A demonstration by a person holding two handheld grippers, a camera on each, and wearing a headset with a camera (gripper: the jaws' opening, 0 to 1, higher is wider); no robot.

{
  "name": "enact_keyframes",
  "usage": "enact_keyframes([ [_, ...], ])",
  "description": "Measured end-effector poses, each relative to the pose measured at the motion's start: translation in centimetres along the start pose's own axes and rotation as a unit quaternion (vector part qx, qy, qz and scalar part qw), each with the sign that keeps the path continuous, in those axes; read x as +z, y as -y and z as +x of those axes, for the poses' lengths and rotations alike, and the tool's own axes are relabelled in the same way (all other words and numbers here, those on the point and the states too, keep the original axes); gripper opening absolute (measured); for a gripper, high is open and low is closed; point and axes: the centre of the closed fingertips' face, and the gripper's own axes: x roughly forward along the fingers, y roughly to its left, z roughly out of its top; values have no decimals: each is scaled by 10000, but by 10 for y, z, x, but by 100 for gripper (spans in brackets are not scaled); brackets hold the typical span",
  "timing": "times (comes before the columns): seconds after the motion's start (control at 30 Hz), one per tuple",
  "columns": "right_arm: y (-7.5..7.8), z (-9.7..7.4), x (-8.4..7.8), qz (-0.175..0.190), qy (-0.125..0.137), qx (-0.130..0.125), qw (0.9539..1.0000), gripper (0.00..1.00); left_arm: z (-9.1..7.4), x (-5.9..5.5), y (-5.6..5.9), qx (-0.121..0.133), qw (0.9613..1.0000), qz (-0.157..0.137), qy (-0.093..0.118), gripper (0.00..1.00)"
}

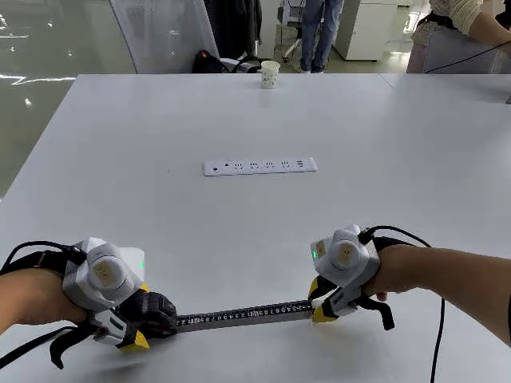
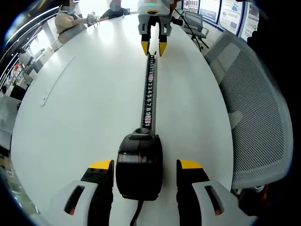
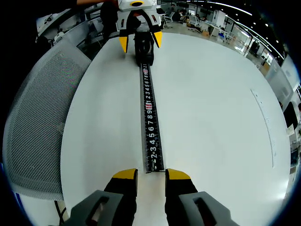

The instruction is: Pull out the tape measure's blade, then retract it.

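Head view: on the white worktop the tape measure sits in the left hand-held gripper. Its blade runs out flat to the right hand-held gripper. A power strip and a paper cup lie farther off.

Left gripper view: the black case lies between the jaws, against one. A strip of worktop shows beside the other, so I cannot tell whether it is gripped.

Right gripper view: the jaws stand close together with the blade's end at their tips. I cannot tell whether they pinch it.
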Motion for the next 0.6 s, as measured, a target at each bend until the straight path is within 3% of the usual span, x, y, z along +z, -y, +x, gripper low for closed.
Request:
enact_keyframes([
  [0.2, 2, -4, -2, -11, -88, -58, 9999, 26, -4, 1, -1, 52, 9998, -158, 75, 58],
  [0.33, 4, -8, 2, 14, 94, -145, 9999, 35, -7, 5, -1, 54, 9994, -284, 204, 68],
  [0.4, 4, -9, 3, 30, 130, -157, 9998, 36, -9, 9, 5, -86, 9991, -306, 283, 69],
  [0.6, 2, -9, 2, 28, 124, -142, 9998, 44, -9, 7, 9, -202, 9984, -490, 218, 81],
])
